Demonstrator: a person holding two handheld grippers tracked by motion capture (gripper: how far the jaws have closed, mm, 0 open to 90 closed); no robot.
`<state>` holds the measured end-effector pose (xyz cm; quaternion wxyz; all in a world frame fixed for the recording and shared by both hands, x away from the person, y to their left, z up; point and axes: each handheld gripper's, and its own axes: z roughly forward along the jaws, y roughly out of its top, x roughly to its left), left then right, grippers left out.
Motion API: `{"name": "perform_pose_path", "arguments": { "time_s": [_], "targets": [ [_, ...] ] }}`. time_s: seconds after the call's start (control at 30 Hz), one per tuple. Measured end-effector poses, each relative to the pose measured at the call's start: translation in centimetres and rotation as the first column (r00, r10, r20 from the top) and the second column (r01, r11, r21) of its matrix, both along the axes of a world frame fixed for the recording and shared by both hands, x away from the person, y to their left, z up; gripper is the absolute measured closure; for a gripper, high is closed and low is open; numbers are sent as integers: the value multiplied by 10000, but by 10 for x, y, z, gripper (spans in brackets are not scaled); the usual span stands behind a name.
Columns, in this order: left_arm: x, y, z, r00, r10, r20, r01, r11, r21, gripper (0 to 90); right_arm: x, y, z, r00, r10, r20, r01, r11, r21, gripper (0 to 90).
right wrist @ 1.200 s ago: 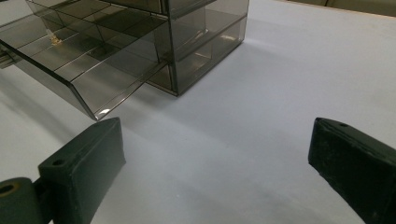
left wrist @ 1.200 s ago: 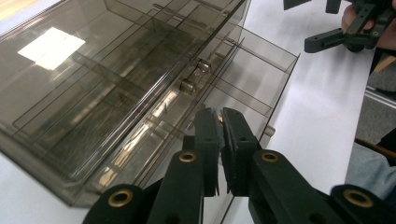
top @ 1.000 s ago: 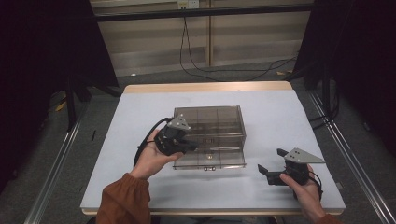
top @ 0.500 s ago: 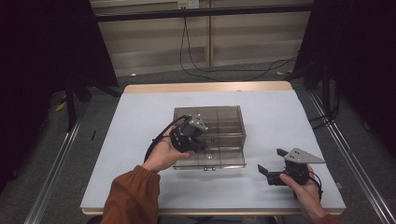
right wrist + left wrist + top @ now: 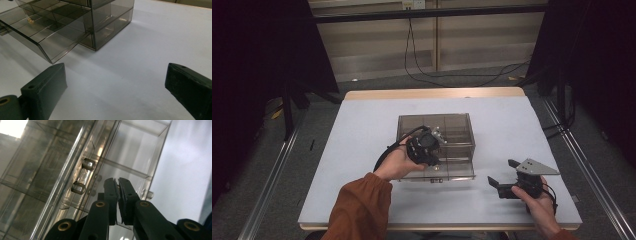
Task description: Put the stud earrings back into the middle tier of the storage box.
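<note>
- Since a second ago, left claw [image 5: 438, 141] has slid rightward over the clear drawer box [image 5: 459, 131], jaws pressed together, nothing between them.
- Drawer box sits mid-tabletop [image 5: 362, 130], one drawer [image 5: 42, 37] pulled out.
- Right claw [image 5: 504, 176] rests near the tabletop's front right corner, jaws wide apart, unmoved.

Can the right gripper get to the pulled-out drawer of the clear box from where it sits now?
Probably yes. The right gripper rests with jaws open beside the clear box, and in its own view bare table lies between it and the drawer.
</note>
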<state>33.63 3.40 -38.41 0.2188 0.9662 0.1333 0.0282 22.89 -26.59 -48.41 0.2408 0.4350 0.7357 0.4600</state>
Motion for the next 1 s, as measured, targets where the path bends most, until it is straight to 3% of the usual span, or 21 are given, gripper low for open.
{"name": "perform_pose_path", "arguments": {
  "time_s": [0.2,0.43,0.7,1.0],
  "targets": [
    [3,-2,-7,9999,41,-96,-35,9983,586,858,0,0,0,10000,0,15,0,10000,-6,30],
    [5,-2,-14,9998,-17,-221,37,9959,905,857,0,0,0,10000,2,6,-2,10000,15,30],
    [6,-4,-20,9990,232,-386,-198,9961,857,850,0,0,0,10000,10,13,-10,10000,2,30],
    [7,-3,-22,9985,117,-536,-76,9970,766,800,0,0,0,10000,9,29,-9,10000,-3,30]
  ]
}}
